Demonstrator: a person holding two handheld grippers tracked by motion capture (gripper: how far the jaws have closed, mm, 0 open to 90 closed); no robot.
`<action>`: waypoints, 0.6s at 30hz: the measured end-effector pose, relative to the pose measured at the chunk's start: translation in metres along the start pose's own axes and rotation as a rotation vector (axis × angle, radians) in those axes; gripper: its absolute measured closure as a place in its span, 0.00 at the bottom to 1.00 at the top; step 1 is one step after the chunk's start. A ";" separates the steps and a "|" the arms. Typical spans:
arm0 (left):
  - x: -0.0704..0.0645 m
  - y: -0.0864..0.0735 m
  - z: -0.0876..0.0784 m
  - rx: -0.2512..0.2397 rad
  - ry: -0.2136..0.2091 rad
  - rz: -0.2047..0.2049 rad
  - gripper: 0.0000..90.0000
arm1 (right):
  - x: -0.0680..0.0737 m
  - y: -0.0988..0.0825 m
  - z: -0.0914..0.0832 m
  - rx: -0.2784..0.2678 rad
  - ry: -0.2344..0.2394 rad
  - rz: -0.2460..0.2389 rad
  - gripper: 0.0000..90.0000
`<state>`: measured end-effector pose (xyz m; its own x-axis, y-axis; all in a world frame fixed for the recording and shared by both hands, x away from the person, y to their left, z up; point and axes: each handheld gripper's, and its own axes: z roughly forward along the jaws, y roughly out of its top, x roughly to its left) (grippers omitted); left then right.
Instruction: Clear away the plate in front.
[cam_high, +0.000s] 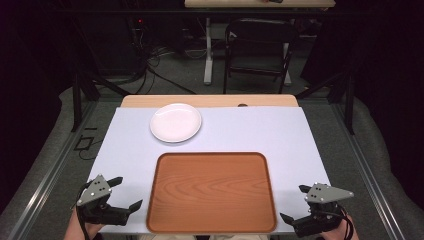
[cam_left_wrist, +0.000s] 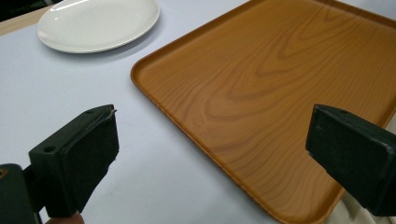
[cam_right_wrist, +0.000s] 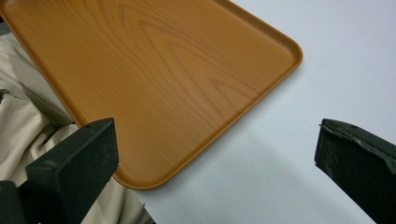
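Flanking rounded woodgrain tray (cam_high: 211, 192) | glossy round plate (cam_high: 175, 122) | both tools wide, empty

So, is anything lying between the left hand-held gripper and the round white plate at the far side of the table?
Nothing visible. The left hand-held gripper sits open at the near left corner, and only bare pale tabletop lies between it and the round white plate. The rectangular wooden tray sits off to the side of that path.

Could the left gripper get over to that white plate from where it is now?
Probably yes. The left gripper sits open at the near left of the table, beside the wooden tray. The white plate lies beyond the tray's far left corner, and only bare tabletop lies between them.
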<state>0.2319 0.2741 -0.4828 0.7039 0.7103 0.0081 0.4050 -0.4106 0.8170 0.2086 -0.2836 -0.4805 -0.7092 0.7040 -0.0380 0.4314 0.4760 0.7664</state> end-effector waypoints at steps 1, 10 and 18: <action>0.000 0.000 0.000 0.000 0.001 0.000 0.03 | 0.000 0.000 0.000 0.002 0.000 -0.001 0.00; -0.002 0.000 -0.001 -0.010 0.018 -0.015 0.04 | 0.001 0.001 0.000 0.005 0.002 -0.006 0.00; -0.003 0.002 0.000 -0.021 0.061 -0.042 0.05 | 0.001 0.001 0.001 0.009 0.003 -0.006 0.00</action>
<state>0.2306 0.2717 -0.4810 0.6492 0.7606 0.0082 0.4208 -0.3681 0.8291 0.2087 -0.2822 -0.4806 -0.7137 0.6993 -0.0410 0.4321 0.4855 0.7600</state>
